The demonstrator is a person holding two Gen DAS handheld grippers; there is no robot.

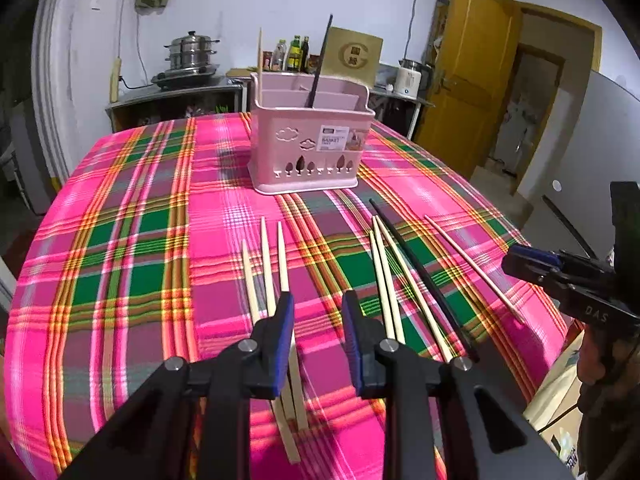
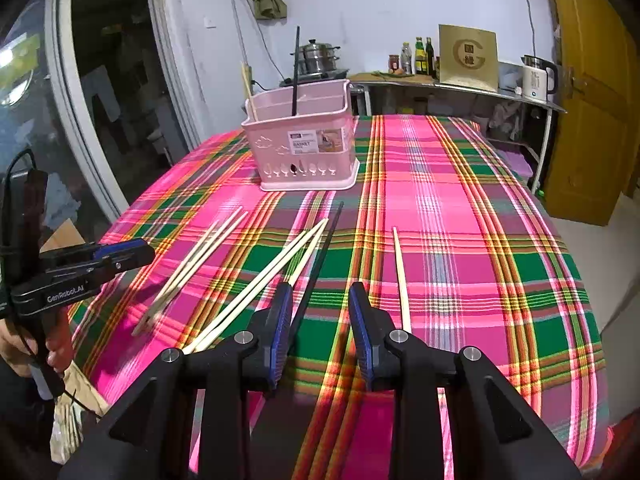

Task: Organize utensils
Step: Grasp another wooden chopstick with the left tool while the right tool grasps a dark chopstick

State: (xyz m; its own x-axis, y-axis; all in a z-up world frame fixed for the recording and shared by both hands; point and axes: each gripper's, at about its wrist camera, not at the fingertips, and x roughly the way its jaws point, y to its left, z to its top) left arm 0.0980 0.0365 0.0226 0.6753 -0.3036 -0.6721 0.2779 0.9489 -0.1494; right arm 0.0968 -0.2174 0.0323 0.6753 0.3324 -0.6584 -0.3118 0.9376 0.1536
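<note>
A pink utensil basket stands at the far side of the plaid tablecloth, with one wooden and one black chopstick upright in it. Several chopsticks lie loose on the cloth. My left gripper hovers open over the near ends of three wooden chopsticks; the rightmost runs under its left finger. A wooden pair, a black chopstick and a single wooden one lie to the right. My right gripper is open above the black chopstick, with the single wooden chopstick just right of it.
Behind the table runs a counter with a steel steamer pot, bottles, a gold box and a white kettle. A yellow door stands at the right. A person's hand holds the left gripper's handle.
</note>
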